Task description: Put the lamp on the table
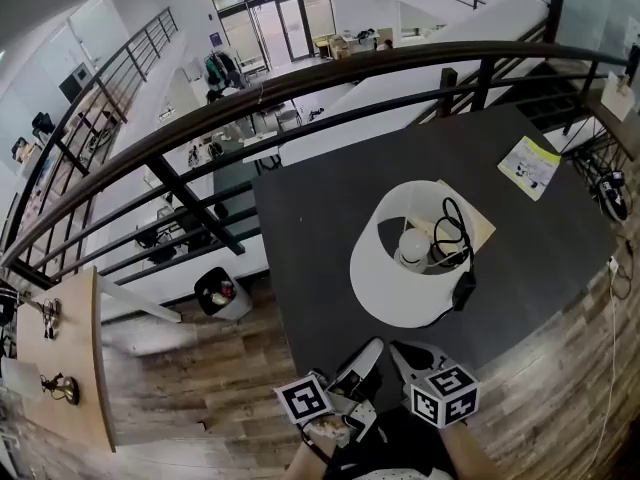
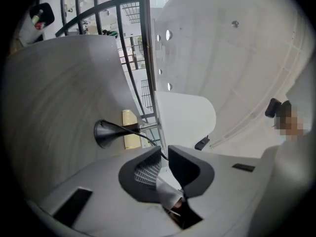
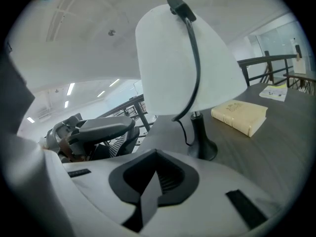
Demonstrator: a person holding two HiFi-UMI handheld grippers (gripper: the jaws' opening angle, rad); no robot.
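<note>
The lamp stands upright on the dark table, its white shade open to the head view with the bulb inside. Its black cord loops over the shade to an inline switch. A cream book lies just behind it. Both grippers hover at the table's near edge, apart from the lamp. My left gripper shows a narrow gap with nothing in it. My right gripper is shut and empty, facing the lamp's shade and black base.
A yellow-and-white leaflet lies at the table's far right corner. A dark curved railing runs behind the table above a lower floor. A bin stands left of the table, and a wooden shelf is at far left.
</note>
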